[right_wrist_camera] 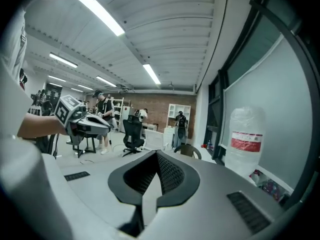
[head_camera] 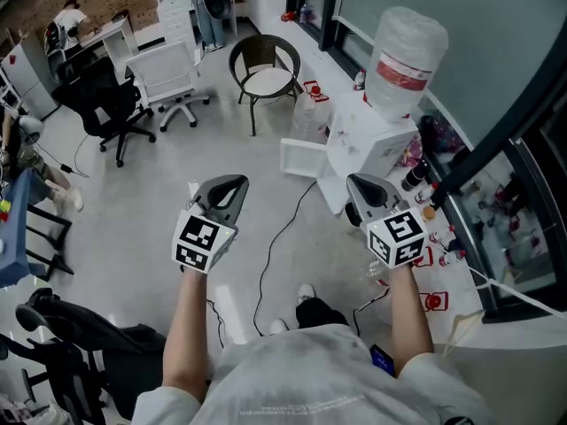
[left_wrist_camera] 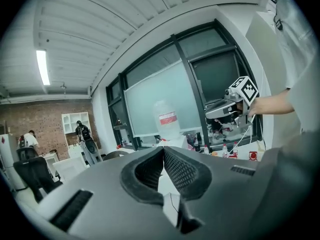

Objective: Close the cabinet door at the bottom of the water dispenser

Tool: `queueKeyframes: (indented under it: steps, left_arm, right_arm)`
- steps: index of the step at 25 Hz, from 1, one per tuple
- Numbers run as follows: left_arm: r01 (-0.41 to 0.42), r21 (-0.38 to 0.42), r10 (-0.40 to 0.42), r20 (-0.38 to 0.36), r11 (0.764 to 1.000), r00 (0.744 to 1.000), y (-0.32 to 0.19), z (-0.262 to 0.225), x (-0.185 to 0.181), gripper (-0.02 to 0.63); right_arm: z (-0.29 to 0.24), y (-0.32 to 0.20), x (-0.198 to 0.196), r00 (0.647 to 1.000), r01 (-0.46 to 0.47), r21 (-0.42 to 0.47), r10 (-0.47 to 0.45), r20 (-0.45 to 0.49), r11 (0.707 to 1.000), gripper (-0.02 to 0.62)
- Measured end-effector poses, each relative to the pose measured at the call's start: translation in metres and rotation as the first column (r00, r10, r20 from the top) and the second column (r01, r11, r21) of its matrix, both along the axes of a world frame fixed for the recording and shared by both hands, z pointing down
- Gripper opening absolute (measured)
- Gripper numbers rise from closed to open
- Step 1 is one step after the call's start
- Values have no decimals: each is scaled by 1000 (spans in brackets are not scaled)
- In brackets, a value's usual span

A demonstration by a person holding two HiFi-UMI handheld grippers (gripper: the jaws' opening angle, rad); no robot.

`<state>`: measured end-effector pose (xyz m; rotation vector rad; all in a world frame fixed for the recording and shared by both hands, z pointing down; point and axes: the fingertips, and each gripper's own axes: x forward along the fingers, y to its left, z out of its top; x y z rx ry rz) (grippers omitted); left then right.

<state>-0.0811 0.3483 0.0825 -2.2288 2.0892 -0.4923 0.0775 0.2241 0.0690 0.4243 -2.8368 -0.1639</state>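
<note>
The white water dispenser [head_camera: 372,140] stands on the floor by the window wall with a clear bottle [head_camera: 406,60] on top. Its white bottom cabinet door [head_camera: 301,159] hangs open, swung out to the left. My left gripper [head_camera: 232,182] is held out over the floor, well to the left of the door, its jaws shut on nothing [left_wrist_camera: 163,148]. My right gripper [head_camera: 354,182] hovers just in front of the dispenser's lower part, apart from it, and its jaws meet at the tips [right_wrist_camera: 157,153], also empty. The bottle [right_wrist_camera: 245,141] shows at the right of the right gripper view.
A black round chair [head_camera: 264,67] stands behind the open door. A white office chair [head_camera: 168,78] and a black one [head_camera: 111,109] are further left. A thin cable [head_camera: 283,237] runs across the floor toward the dispenser. Small bottles [head_camera: 416,180] line the window wall.
</note>
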Motion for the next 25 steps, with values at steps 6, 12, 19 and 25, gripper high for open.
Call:
queueKeyframes:
  steps: [6,12,19,25]
  left_arm:
    - [-5,-36,4,-14,999,1000,-47,24,-30,20]
    - [3,-69,-6,-34,998,999,-131,39,-76,20]
    - [-1,-83,-4,-56,997,998,-244,40,-127,20]
    - [-8,-111,1,-59,994,998,-307,53,-161,20]
  right_arm:
    - [22,-46,-31,1000,10,8,-10,-22,1000,25]
    - [44,-127,-76,999,30,32,-29,-44,999,25]
    - [44,-235,-133,999,34,5,-34,-35,999,25]
    - [56,-290,-170,999,37,-19,-37,-36,999,25]
